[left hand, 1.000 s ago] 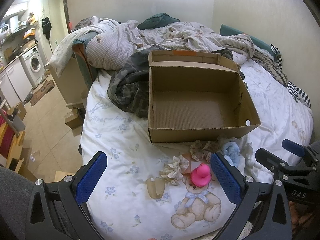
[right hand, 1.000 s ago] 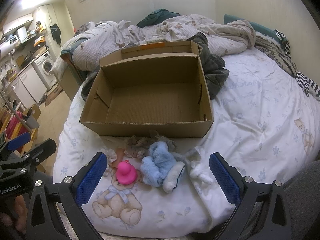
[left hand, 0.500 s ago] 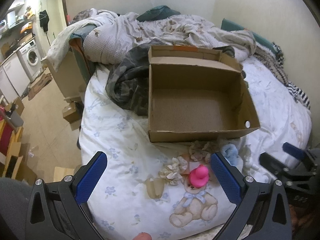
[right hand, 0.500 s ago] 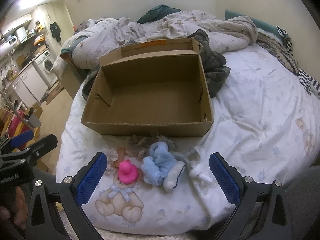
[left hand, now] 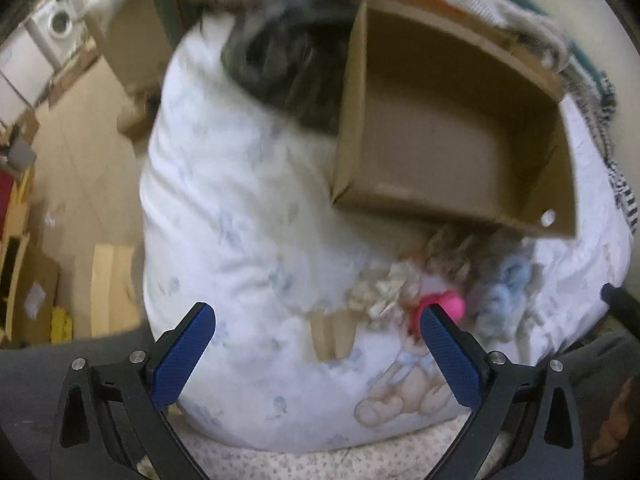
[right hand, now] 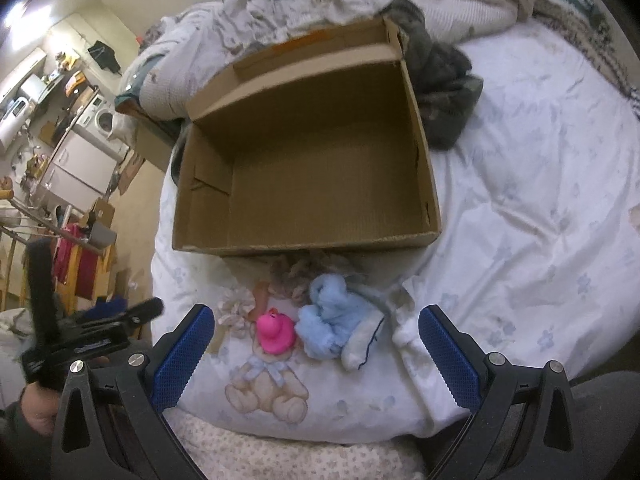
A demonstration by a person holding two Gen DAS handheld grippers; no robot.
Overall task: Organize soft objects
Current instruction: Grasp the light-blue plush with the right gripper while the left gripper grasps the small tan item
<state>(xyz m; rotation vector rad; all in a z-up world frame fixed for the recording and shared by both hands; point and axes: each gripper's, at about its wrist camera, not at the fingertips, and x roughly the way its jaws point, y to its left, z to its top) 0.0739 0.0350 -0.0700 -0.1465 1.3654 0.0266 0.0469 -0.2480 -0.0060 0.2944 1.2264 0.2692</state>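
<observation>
Left wrist view: blurred frame, looking down over foot of bed (left hand: 248, 208)
Left gripper (left hand: 318, 354): jaws spread wide, nothing btwn the blue pads (left hand: 182, 354); hovers above quilt edge, not touching anything
Box (left hand: 348, 112): open cardboard box on quilt, inside bare, tilted in frame; dark crumpled garment (left hand: 280, 64) just beside its left wall
Soft items: clustered just in front of box's near wall; cream scrunchie (left hand: 384, 288), pink duck (left hand: 450, 304) partly behind right pad, light blue fluffy piece (left hand: 504, 292) to its right
Quilt print: teddy bear (left hand: 404, 396) below duck
Right gripper, seen here: only dark tip at right edge (left hand: 620, 304), state can't tell from this view

Right wrist view: sharper, same cluster centred
Right gripper (right hand: 318, 356): jaws wide apart, empty; blue pads (right hand: 450, 356) flank the cluster from above, no contact
Pink duck (right hand: 274, 330): upright on quilt, near left pad, touching blue fluffy item (right hand: 332, 320)
Blue fluffy item: lies w/ white-cuffed end (right hand: 362, 344) toward camera; white cloth bit (right hand: 408, 316) just right of it
Scrunchies: beige one (right hand: 300, 276) against box front, cream one (right hand: 234, 310) left of duck
Box (right hand: 424, 184): open, empty floor, well w/in reach side of quilt
Left gripper (right hand: 100, 324): in view at left, held in hand (right hand: 34, 408), blurred
</observation>
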